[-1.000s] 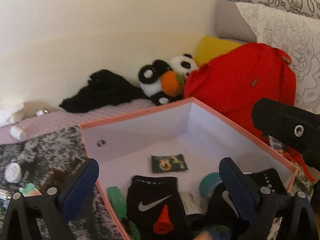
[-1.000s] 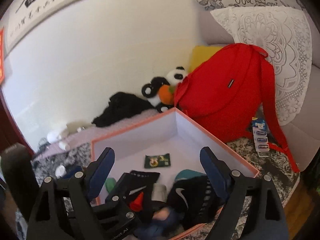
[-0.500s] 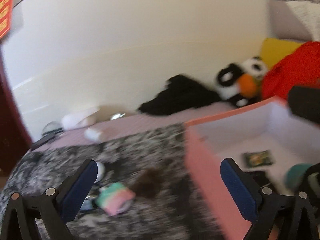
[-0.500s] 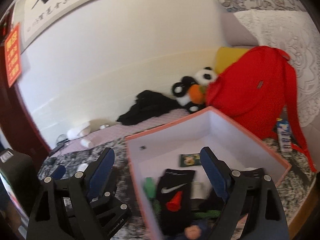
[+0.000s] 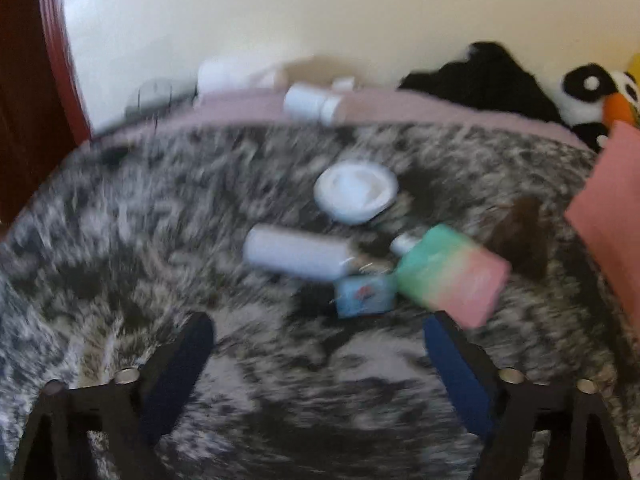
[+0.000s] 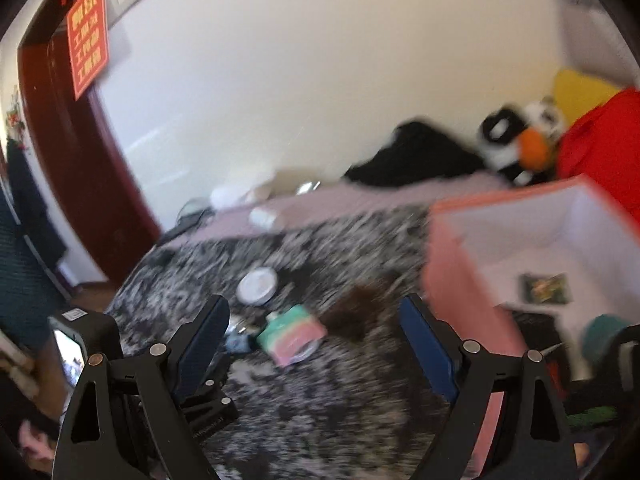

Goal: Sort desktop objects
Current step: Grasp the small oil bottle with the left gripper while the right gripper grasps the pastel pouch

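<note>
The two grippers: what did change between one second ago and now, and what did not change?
Both views swung left, away from the pink box to the loose items on the fuzzy blanket. The left gripper now faces the white bottle, the green-pink bottle and the round lid; its jaws have just been closing a little, nothing between them. The right gripper stayed open and empty. No item moved.

Before you lies a black-and-white mottled blanket carrying a white round lid, a pale lavender bottle on its side, a small blue packet, a green-to-pink bottle, a brown clump and the pink box at its right edge.
</note>
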A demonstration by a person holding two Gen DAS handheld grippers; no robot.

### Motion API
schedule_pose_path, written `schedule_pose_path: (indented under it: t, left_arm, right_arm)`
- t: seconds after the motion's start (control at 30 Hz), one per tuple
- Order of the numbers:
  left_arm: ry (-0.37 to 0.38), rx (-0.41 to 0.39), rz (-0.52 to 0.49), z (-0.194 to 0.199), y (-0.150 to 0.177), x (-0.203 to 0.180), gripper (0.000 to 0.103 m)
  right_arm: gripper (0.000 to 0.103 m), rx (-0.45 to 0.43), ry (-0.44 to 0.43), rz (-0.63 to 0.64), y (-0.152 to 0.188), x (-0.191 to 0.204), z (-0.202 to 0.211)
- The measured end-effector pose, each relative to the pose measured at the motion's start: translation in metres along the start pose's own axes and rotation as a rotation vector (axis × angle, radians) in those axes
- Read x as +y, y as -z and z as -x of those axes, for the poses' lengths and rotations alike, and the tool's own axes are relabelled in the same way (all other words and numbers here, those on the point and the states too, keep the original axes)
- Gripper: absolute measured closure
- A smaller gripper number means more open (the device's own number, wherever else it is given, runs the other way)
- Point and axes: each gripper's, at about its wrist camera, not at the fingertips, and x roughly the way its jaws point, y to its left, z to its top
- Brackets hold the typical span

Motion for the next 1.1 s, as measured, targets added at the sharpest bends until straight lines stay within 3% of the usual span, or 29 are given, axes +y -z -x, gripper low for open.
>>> schedule_pose_path:
  t: [0.13,0.3,0.4,0.53,0.57,0.63,0.87,1.1]
  left_arm:
    - [0.043,0.015,0.063,-0.019,-0.006,0.023,0.016]
    - [0.095,0.061,0.090,-0.048,-0.012,0.006,0.016]
    - [0.091,0.091,0.087,-0.064,-0.012,-0.010,0.018]
    - [0.004,0.088,0.005,-0.073,-0.007,-0.031,0.039]
    - [0.005,0.083,0.005,-0.072,-0.007,-0.031,0.039]
    - [0.010,0.076,0.007,-0.070,-0.006,-0.031,0.039]
    - [-0.011,0.079,-0.020,-0.059,-0.001,-0.016,0.039]
    - [-0.038,0.086,-0.027,-0.044,0.011,0.021,0.039]
  right_arm:
    - [0.014,0.073,-0.033,-0.052,0.007,0.001,-0.042]
    - [0.014,0.106,-0.028,-0.059,0.009,-0.002,-0.069]
    - [0.014,0.120,-0.028,-0.068,0.010,-0.006,-0.077]
    - [0.016,0.132,-0.019,-0.055,0.009,-0.011,-0.082]
    - [0.017,0.135,-0.017,-0.049,0.008,-0.012,-0.084]
    - [0.032,0.150,-0.026,-0.039,0.008,-0.013,-0.089]
    - [0.033,0.230,-0.058,0.058,0.019,-0.002,-0.124]
    - [0.003,0.288,-0.001,0.241,0.041,0.026,-0.170]
